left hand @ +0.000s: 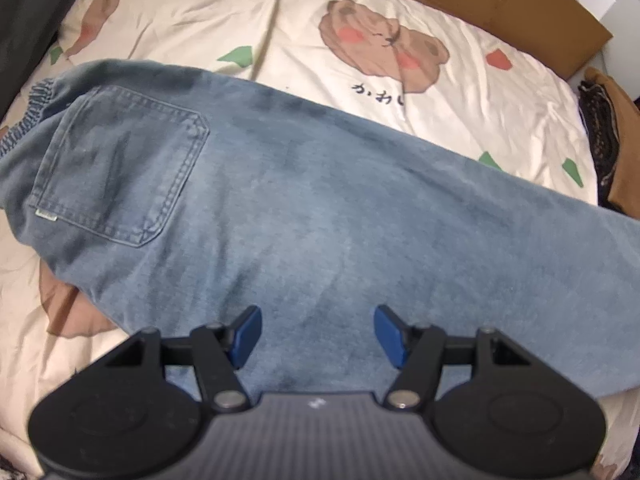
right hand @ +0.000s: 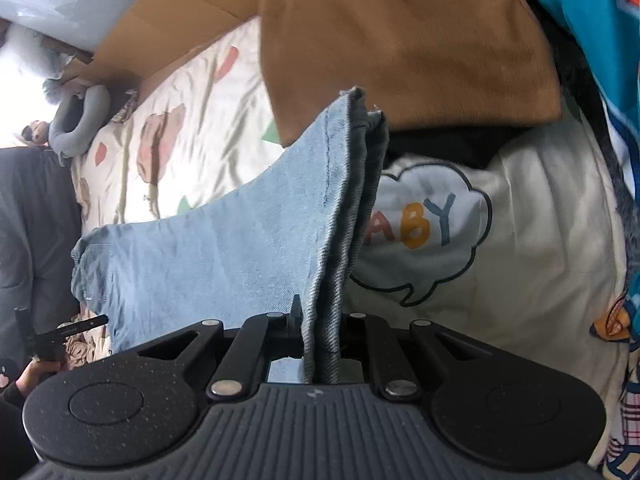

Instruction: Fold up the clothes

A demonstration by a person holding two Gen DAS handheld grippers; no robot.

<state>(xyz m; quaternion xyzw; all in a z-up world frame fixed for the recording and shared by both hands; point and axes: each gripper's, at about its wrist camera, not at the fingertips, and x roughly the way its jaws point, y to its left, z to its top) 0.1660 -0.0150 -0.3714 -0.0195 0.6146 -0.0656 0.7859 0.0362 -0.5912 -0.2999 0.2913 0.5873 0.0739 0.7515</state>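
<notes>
Light blue jeans [left hand: 304, 216] lie folded lengthwise across the cream bedspread [left hand: 224, 28], back pocket [left hand: 120, 168] and elastic waistband at the left, legs running to the right. My left gripper [left hand: 318, 334] hovers open above the middle of the jeans, nothing between its blue pads [left hand: 246, 334]. In the right wrist view my right gripper [right hand: 320, 328] is shut on the hem end of the jeans [right hand: 248, 248], which rises up out of the jaws. The left gripper [right hand: 60, 334] shows small at the far left of that view, held by a hand [right hand: 36, 372].
A brown cardboard sheet [left hand: 500, 4] lines the far side of the bed. A folded brown garment [right hand: 408, 44] and a white "BABY" print garment [right hand: 440, 240] lie just beyond the hem. A grey neck pillow [right hand: 80, 120] rests far off. Dark clothing [left hand: 608, 136] sits at the right edge.
</notes>
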